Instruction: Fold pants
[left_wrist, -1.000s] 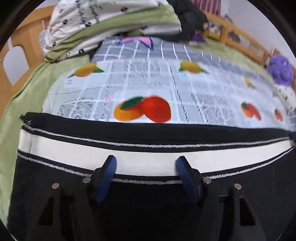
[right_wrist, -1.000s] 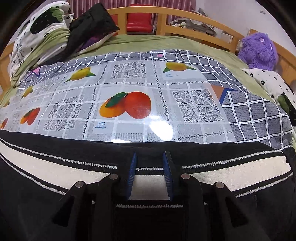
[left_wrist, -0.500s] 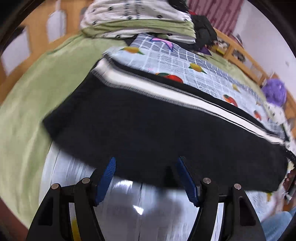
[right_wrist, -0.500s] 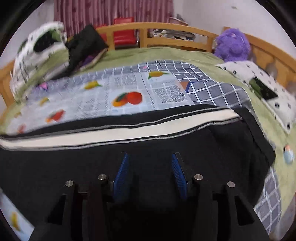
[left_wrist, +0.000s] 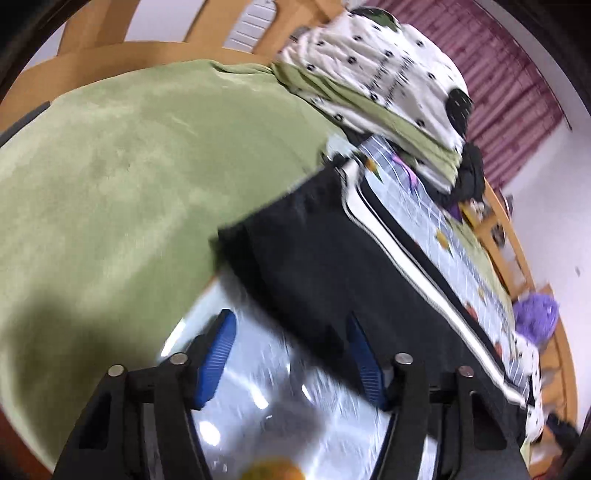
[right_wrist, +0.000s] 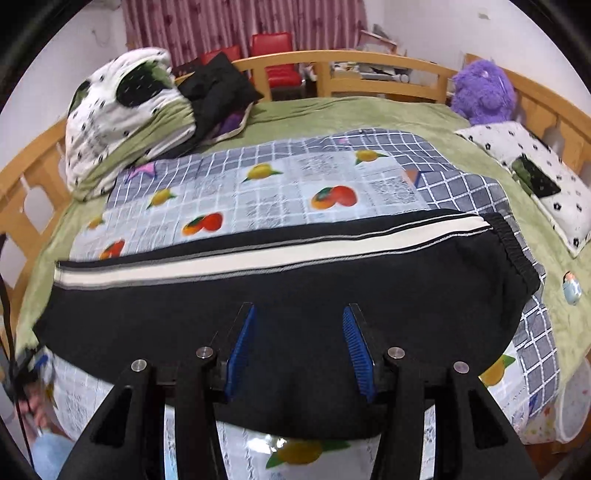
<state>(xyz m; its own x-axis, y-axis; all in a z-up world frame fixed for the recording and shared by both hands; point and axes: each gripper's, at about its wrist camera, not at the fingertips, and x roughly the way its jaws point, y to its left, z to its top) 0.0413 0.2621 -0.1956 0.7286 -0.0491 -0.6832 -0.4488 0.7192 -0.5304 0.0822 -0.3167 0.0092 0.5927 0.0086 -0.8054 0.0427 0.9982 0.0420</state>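
Black pants with a white side stripe lie folded lengthwise across the fruit-print cloth on the bed; the elastic waistband is at the right end. In the left wrist view the pants run diagonally, leg end at the upper left. My left gripper is open and empty, above the pants' near edge. My right gripper is open and empty, above the middle of the pants.
A green bedsheet surrounds the cloth. A rolled spotted quilt and black clothes lie at the far left. A purple plush toy and spotted pillow sit at the right. Wooden bed rails ring the bed.
Both grippers have pulled back and up from the white stripe. The right gripper has opened wider. The left gripper has swung left, over the pants' leg end.
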